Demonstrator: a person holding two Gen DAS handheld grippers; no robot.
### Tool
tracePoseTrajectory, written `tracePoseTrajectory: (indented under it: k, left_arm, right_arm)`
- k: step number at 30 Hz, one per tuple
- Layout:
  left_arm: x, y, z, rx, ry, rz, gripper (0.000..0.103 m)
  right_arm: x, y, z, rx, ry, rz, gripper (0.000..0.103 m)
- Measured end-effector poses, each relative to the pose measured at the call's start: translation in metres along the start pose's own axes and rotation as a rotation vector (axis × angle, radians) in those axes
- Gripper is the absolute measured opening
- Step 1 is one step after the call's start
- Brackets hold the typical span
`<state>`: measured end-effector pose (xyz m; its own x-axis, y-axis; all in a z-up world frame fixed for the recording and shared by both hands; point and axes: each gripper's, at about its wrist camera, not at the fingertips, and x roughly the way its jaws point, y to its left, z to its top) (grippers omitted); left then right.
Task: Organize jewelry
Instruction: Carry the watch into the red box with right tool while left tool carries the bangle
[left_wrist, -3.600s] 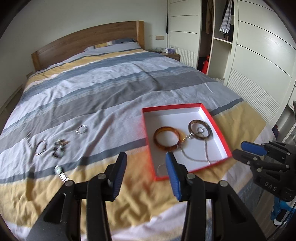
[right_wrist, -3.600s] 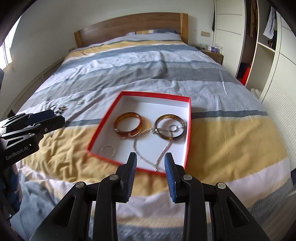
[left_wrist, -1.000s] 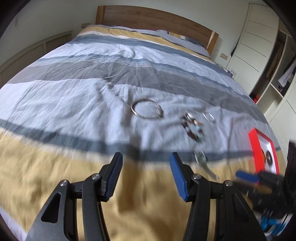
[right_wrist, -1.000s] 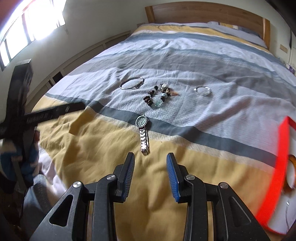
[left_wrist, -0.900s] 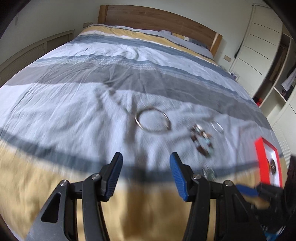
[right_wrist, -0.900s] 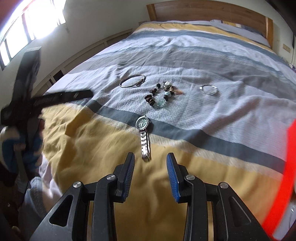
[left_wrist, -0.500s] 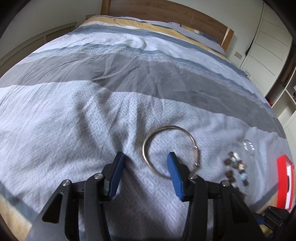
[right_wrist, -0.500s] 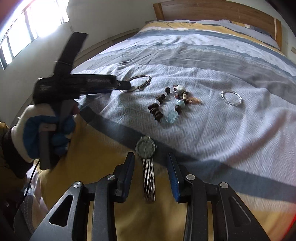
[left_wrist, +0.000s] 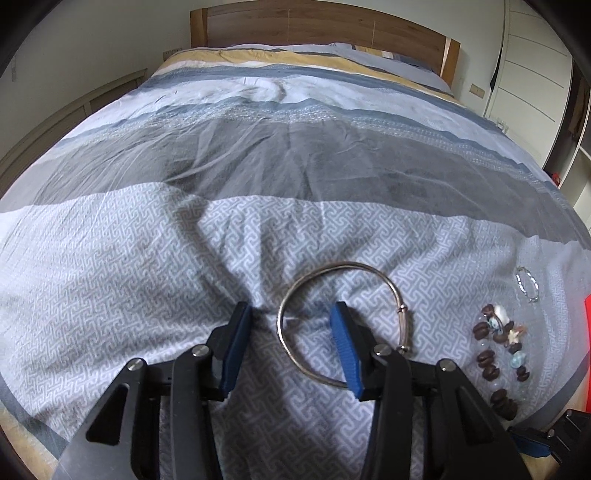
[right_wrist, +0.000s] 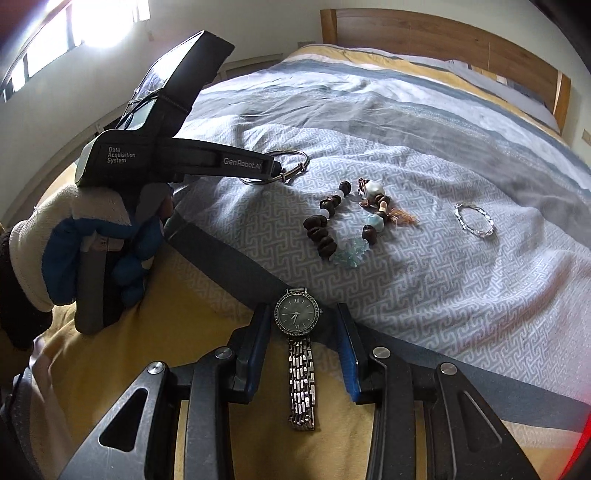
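Bangle (left_wrist: 343, 325) partly behind left finger (left_wrist: 345, 354)

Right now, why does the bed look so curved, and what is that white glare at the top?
Left wrist view: the fisheye lens bows the bed and headboard; lighting is soft. Right wrist view: the window is blown out white, and the watch is sharp.

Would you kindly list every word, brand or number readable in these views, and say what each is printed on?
"Data Acquisition System": on the body of the left tongs.
"GenRobot.AI": on the arm of the same tongs.
Roman numerals on the watch dial: too small to read reliably.
Left wrist view: no text.
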<state>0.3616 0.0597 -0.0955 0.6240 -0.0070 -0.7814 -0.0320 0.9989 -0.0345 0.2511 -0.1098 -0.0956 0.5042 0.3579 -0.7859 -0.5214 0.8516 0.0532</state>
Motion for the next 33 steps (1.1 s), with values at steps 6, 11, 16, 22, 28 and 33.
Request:
tracePoseTrajectory:
  k: [6, 11, 16, 22, 28, 33]
  left_arm:
    - [0.001, -0.006, 0.001, 0.025, -0.002, 0.026, 0.033]
    - [-0.003, -0.007, 0.0, 0.027, -0.01, 0.02, 0.008]
    - [-0.017, -0.01, -0.007, 0.023, -0.027, 0.012, 0.006]
    - [-0.046, -0.009, -0.022, -0.017, -0.046, -0.015, 0.005]
    - [-0.087, -0.019, -0.047, -0.008, -0.056, -0.022, 0.005]
    - [-0.126, -0.023, -0.071, -0.015, -0.059, -0.027, 0.005]
  right_arm:
    - [0.0, -0.002, 0.0, 0.009, -0.014, 0.003, 0.026]
    - [-0.005, -0.001, -0.001, 0.014, -0.018, 0.008, 0.025]
    - [-0.014, 0.002, -0.002, 0.029, -0.013, 0.013, 0.025]
    - [-0.033, 0.011, -0.01, 0.044, -0.018, 0.035, 0.025]
    - [-0.063, 0.024, -0.019, 0.049, -0.038, 0.043, 0.025]
    - [-0.094, 0.033, -0.033, 0.058, -0.043, 0.026, 0.025]
